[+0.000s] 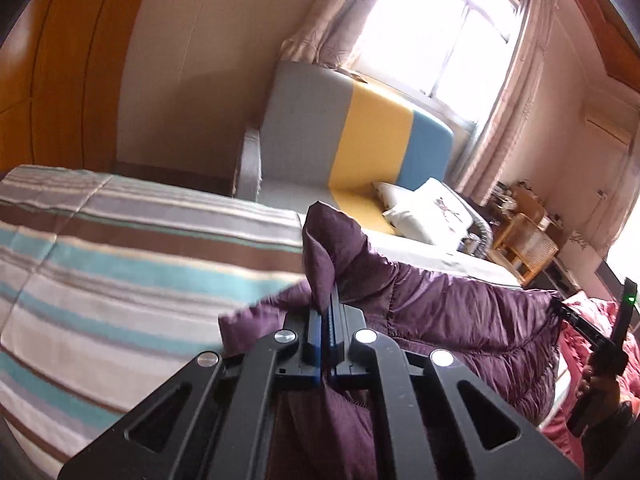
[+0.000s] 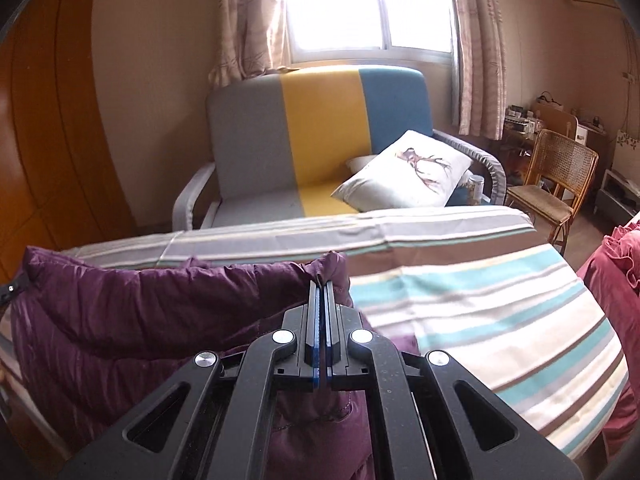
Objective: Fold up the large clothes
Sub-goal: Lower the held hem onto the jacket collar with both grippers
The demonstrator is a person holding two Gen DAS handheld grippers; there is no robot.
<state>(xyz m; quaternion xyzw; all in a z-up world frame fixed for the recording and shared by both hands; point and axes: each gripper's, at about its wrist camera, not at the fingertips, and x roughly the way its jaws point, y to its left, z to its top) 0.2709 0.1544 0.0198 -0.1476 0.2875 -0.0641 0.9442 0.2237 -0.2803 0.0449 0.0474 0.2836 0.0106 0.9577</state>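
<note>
A purple quilted jacket (image 1: 460, 320) hangs stretched between my two grippers above the striped bed (image 1: 120, 272). My left gripper (image 1: 326, 304) is shut on one edge of the jacket, and a fold of fabric sticks up above the fingers. My right gripper (image 2: 323, 288) is shut on the other edge of the jacket (image 2: 160, 304). In the left wrist view the right gripper (image 1: 576, 320) shows at the far right, held by a hand. The left gripper's tip (image 2: 12, 286) shows at the left edge of the right wrist view.
The striped bed cover (image 2: 480, 312) lies under the jacket. Behind the bed stands a grey, yellow and blue sofa (image 2: 320, 136) with a white pillow (image 2: 404, 176). A wicker chair (image 2: 556, 184) and a red quilt (image 2: 616, 264) are at the right. An orange wardrobe (image 2: 48, 140) is at the left.
</note>
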